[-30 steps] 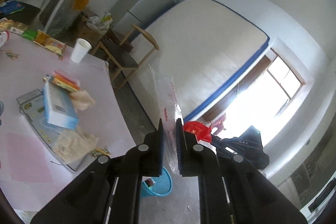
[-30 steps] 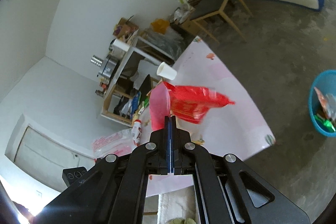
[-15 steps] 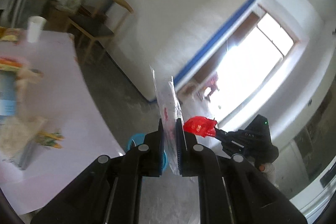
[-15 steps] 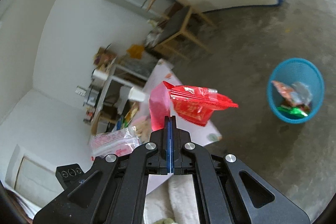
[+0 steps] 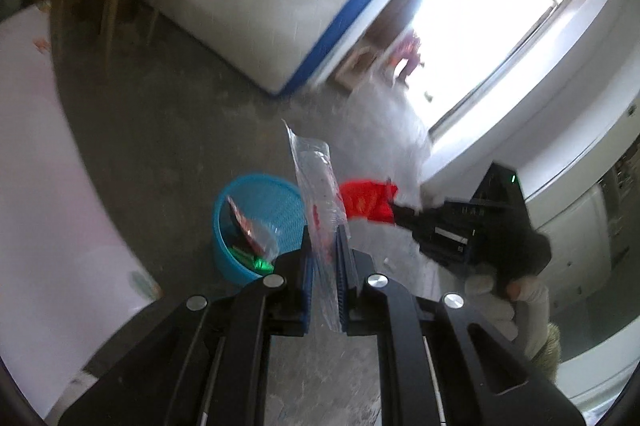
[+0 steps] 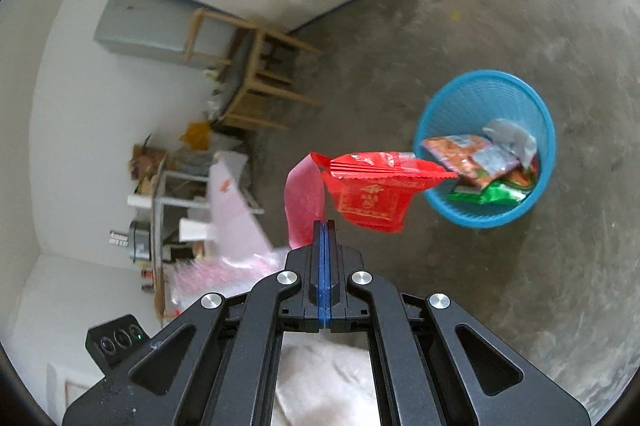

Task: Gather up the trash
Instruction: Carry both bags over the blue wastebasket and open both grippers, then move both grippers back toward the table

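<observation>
Carrying step, drop not yet made. Left gripper (image 5: 324, 242) pinches a clear crinkly plastic bag (image 5: 316, 182) with red print, standing upright between its pads. Right gripper (image 6: 324, 226) is clamped tight on a thin red foil wrapper (image 6: 372, 190), glossy, creased, flopping sideways. Blue mesh plastic basket (image 6: 540, 122) sits on the rough concrete floor (image 6: 520, 6), some wrappers already inside. Next, I judge: bring each piece over the rim, then let go.

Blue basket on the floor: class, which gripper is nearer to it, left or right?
Likely the left. The left gripper, holding a clear wrapper, hangs right beside the blue basket. The right gripper, with its red wrapper, sits further off.
</observation>
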